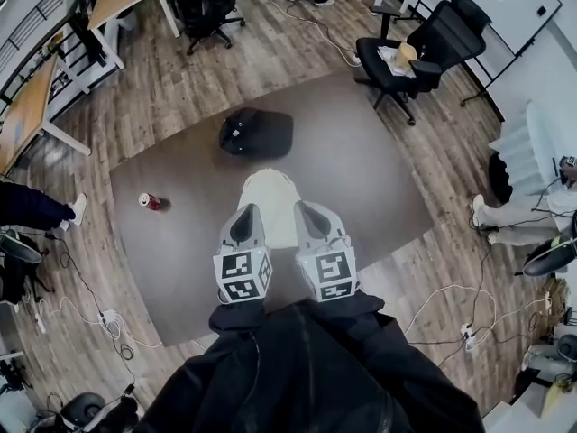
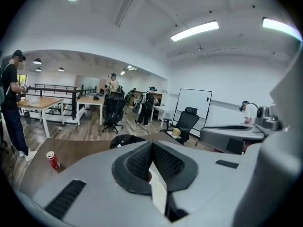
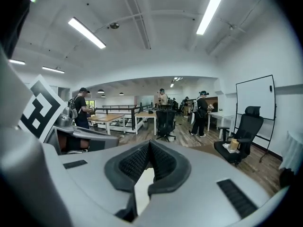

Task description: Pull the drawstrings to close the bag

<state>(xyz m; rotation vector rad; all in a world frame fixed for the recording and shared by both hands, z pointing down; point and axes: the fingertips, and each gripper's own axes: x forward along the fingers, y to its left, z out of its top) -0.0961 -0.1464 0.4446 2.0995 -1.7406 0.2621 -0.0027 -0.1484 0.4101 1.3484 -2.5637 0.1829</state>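
the left claw [image 1: 246, 213] and the right claw [image 1: 311, 210] are held side by side above a brown, low-pile rug [image 1: 370, 174]. each is a smooth grey moulded shell. a cube [image 1: 242, 276] printed with black-and-white square markers is carried on each.

in the left gripper view the 2 black, ribbed pads [image 2: 139, 162] are seen pressed together at their tips, so this claw is closed. in the right gripper view the same finely ribbed pads [image 3: 135, 162] meet in a point, and this claw is closed too. a sliver of white is seen through the slot below each pair. whether a cord is pinched in either cannot be told.

the white bag [image 1: 269, 192], soft and rounded at its far end, lies on the rug just beyond and between the 2 claws. further off a black bag [image 1: 257, 133], slumped and rounded, rests on the same rug. a red can [image 1: 151, 201] lies on its side well to the left. a black office chair [image 1: 424, 48] stands on the plank floor [image 1: 180, 84].
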